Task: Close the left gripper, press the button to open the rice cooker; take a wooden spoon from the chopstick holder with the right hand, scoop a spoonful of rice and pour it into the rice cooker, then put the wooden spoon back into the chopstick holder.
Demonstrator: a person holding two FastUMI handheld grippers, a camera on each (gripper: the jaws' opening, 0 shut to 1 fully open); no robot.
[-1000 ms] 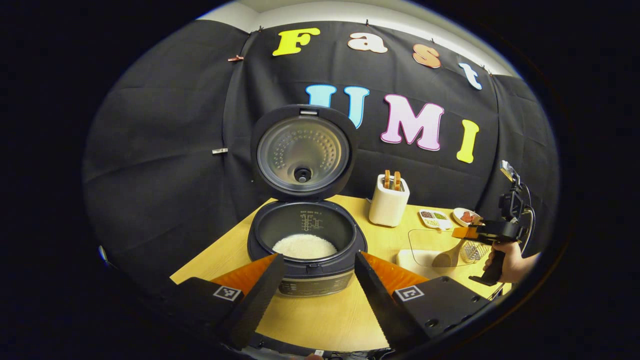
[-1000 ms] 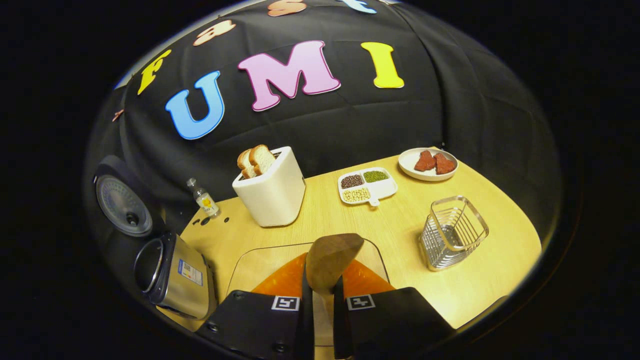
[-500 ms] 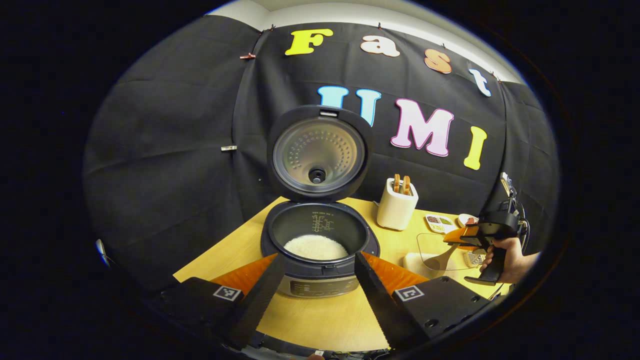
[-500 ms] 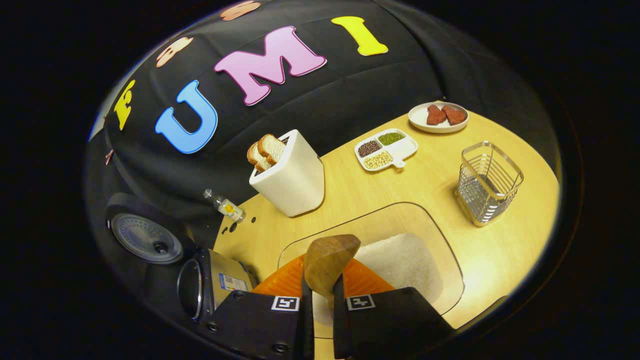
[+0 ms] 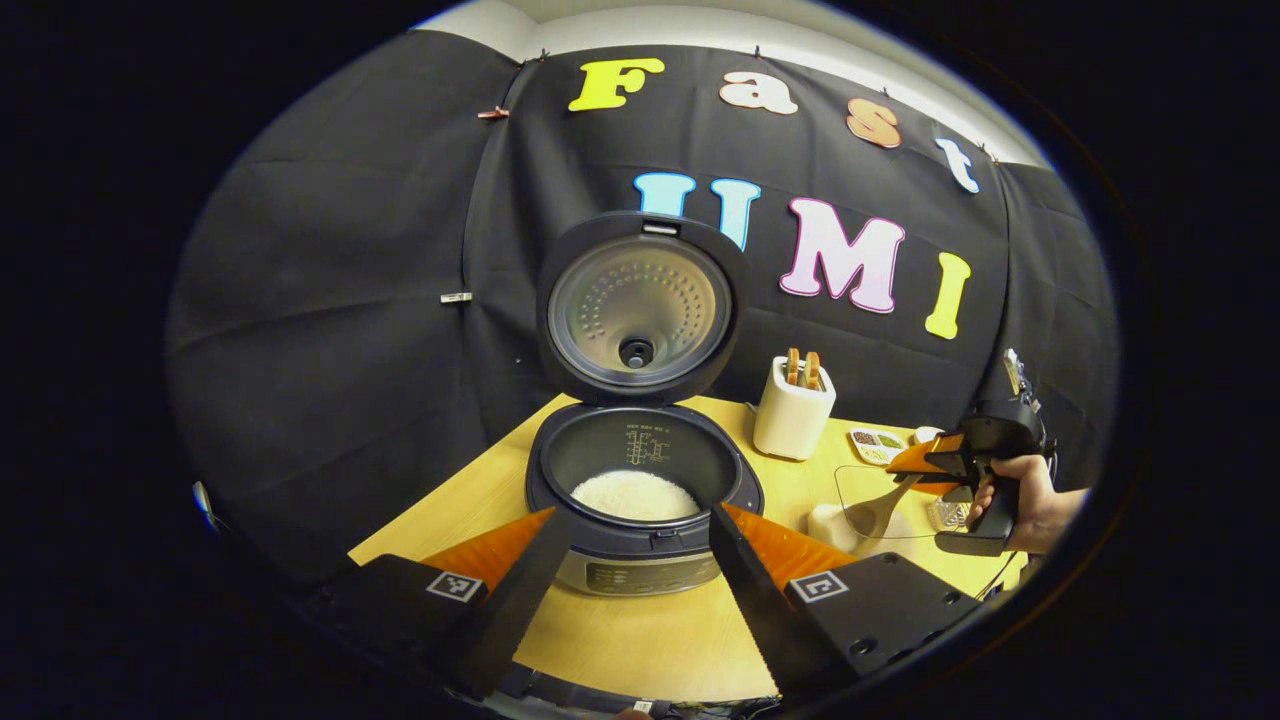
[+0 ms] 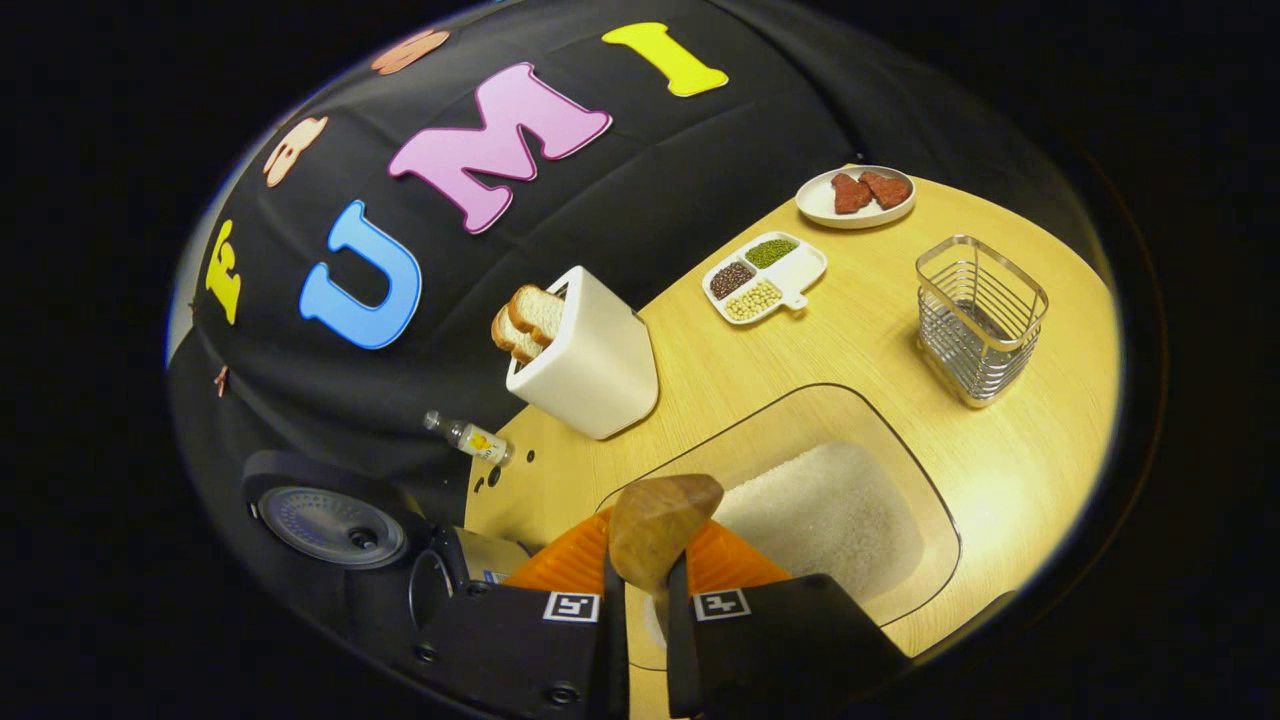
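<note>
On the near left part of the wooden table [image 5: 640, 640] stands the rice cooker [image 5: 642, 505], its lid [image 5: 640, 305] raised upright and white rice lying in the bottom of the inner pot. The left gripper [image 5: 634, 560] hangs in front of the cooker with its fingers spread wide apart, holding nothing.

To the right, in the left gripper view, a hand [image 5: 1030, 500] holds the right gripper [image 6: 645, 590], whose fingers are clamped on the handle of the wooden spoon [image 6: 655, 525]. The spoon's bowl points down over the clear container [image 6: 880, 450] of rice [image 6: 825, 515]; whether it touches the grains cannot be told.

In the right gripper view, the wire chopstick holder [image 6: 978, 318] stands upright at the far right of that container, apart from it. A white toaster [image 6: 590, 360] with bread slices sits toward the wall, with a divided dish of beans [image 6: 765, 277] and a plate [image 6: 855, 195] of red pieces farther right. A small bottle [image 6: 470, 437] lies between toaster and cooker.
</note>
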